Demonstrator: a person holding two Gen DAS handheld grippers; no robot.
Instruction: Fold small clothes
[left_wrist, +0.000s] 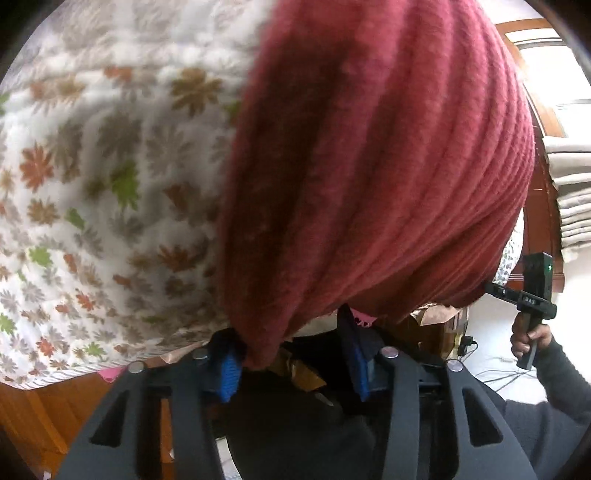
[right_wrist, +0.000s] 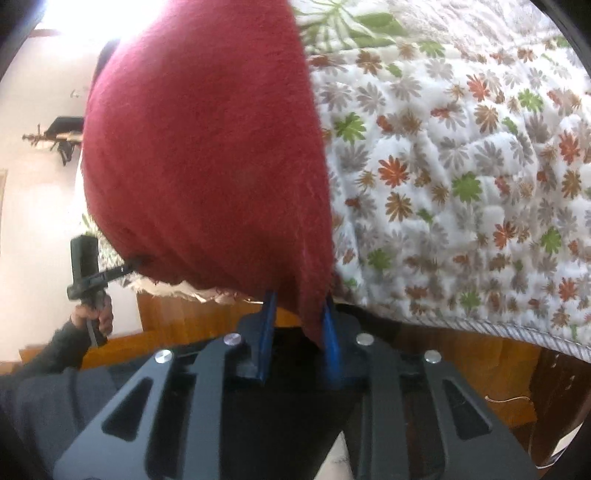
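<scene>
Floral quilt (right_wrist: 461, 166) behind red garment (left_wrist: 369, 166); ribbing only in left view.

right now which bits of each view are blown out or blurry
Left wrist view: window at upper right blown out, floral bedspread smeared by motion blur. Right wrist view: glare at top left washes out the wall behind the red garment; bedspread sharper here.

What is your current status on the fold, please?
Left gripper open, red cloth draped at its fingers. Right gripper open, same cloth hanging between. Floral bedspread beyond; nothing obstructing.
</scene>
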